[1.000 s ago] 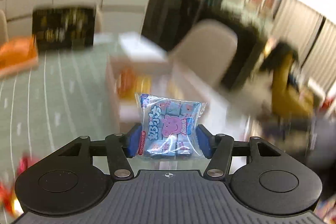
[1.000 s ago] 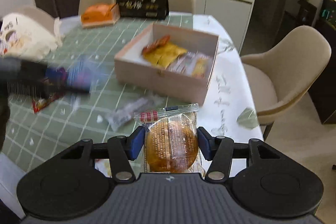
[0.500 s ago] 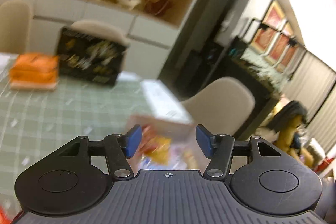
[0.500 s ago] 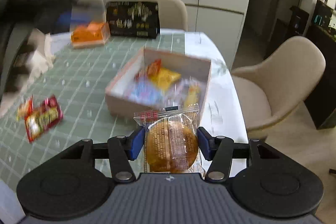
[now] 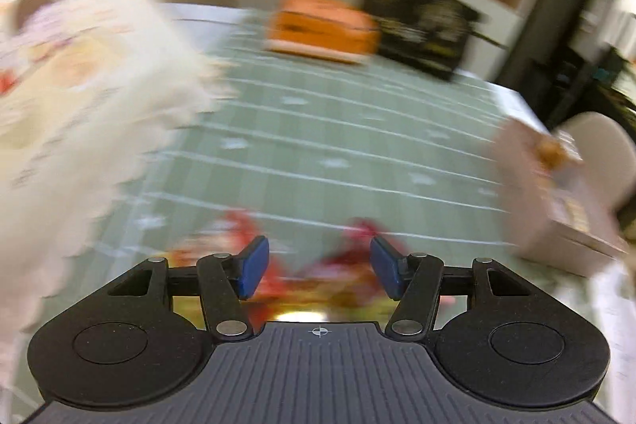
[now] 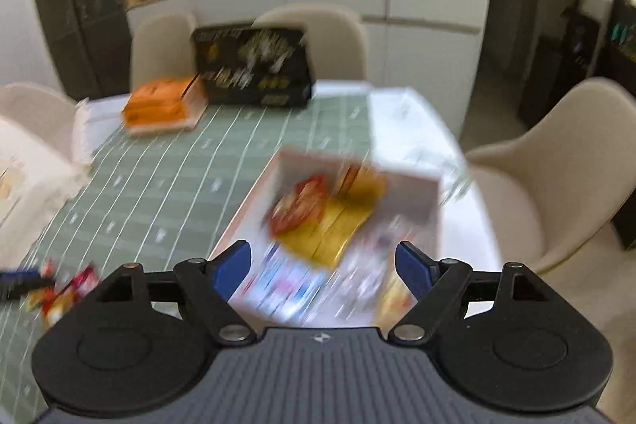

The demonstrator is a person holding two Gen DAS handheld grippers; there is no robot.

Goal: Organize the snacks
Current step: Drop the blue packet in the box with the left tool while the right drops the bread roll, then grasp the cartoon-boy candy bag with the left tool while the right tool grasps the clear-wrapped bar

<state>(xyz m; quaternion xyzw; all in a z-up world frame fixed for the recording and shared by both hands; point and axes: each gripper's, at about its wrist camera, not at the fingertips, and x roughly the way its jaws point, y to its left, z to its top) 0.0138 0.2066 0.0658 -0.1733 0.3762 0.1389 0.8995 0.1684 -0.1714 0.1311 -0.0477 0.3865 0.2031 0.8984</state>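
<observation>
The bun packet has left the right claw (image 6: 322, 265), whose jaws are opening, empty, over the snack box (image 6: 433, 193) near the tabletop (image 5: 338, 130) edge. Left claw (image 5: 318, 267) gapes empty above blurred red packets (image 5: 349, 261), long axis unclear.

No text can be read in either view; motion blur smears it all. The black box (image 6: 252, 66) at the far end of the counter (image 6: 167, 177) carries gold characters, too blurred to make out. The big white bag (image 5: 79, 86) on the left has dark print lines & a picture, illegible. The orange box (image 6: 161, 104) shows a dark mark, unreadable. Snack packs in the open box (image 6: 357, 177) show colours only, no legible brand or nos.
</observation>
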